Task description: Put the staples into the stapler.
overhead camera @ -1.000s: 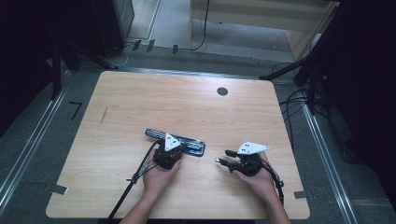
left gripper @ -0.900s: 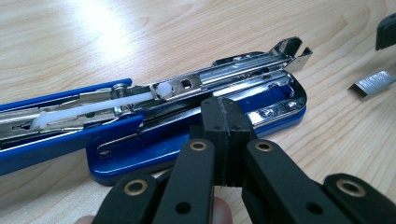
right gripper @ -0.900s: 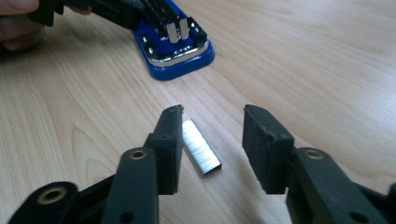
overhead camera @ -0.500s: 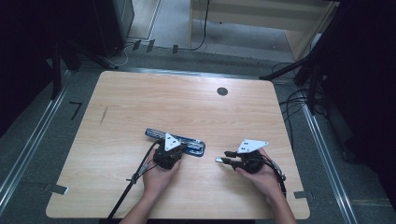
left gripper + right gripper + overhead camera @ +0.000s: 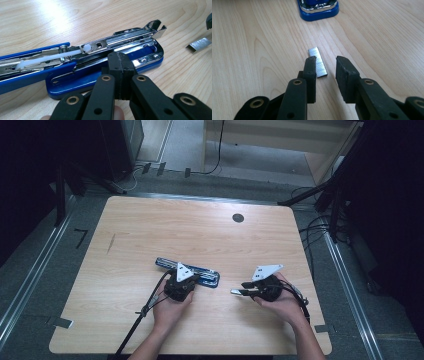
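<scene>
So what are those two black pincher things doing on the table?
A person is refilling a blue metal stapler that lies opened flat on the wooden table. The left gripper, jaws shut, presses on the stapler's base to steady it. The right gripper hangs over a small silver strip of staples; its jaws have just been closing, with a gap left, and the strip lies on the table, not yet picked up.

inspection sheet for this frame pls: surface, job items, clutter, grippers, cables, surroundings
Surface: wooden table, one dark round hole near the far edge.
Job's things: blue stapler lying opened flat; staple strip flat on the table, apart from the stapler.
Clutter: nothing seen.
Grippers: left gripper shut, tips resting at the stapler's base; right gripper open, jaws have just been closing, either side of the strip's near end, pads not pressing it.
Cables: black cable trails off the near edge.
Surroundings: grey floor, floor cables at right.
</scene>
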Demonstrator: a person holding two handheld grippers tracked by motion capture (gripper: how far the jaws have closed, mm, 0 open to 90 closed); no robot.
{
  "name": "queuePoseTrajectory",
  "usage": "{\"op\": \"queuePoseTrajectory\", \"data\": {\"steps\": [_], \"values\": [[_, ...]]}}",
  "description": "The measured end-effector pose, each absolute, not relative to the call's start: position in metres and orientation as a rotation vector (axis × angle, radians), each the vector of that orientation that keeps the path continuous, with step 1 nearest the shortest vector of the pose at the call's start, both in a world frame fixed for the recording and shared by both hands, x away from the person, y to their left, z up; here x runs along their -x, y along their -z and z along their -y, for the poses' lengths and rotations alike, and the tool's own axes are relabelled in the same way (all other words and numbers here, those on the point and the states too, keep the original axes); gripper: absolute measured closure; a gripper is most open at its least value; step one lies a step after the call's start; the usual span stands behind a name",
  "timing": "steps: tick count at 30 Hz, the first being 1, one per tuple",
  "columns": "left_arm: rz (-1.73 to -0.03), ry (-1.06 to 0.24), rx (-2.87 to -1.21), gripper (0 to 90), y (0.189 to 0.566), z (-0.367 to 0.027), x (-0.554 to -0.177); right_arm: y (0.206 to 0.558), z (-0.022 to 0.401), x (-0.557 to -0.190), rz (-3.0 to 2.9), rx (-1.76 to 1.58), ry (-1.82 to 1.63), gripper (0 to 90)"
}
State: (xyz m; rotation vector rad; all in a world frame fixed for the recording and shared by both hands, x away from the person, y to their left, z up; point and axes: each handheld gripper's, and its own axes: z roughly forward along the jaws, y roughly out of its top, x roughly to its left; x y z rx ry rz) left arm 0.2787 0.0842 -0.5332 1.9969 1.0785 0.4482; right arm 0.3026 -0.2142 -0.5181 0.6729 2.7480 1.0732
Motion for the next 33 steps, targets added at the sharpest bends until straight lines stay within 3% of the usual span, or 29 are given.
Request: {"op": "queuePoseTrajectory", "data": {"steps": [33], "values": [[-1.076,-0.447,-1.998,90.0,0.533,-0.084,-0.279,0.517,0.195,-0.316,-2.912,-0.531,-0.856,71.4]]}}
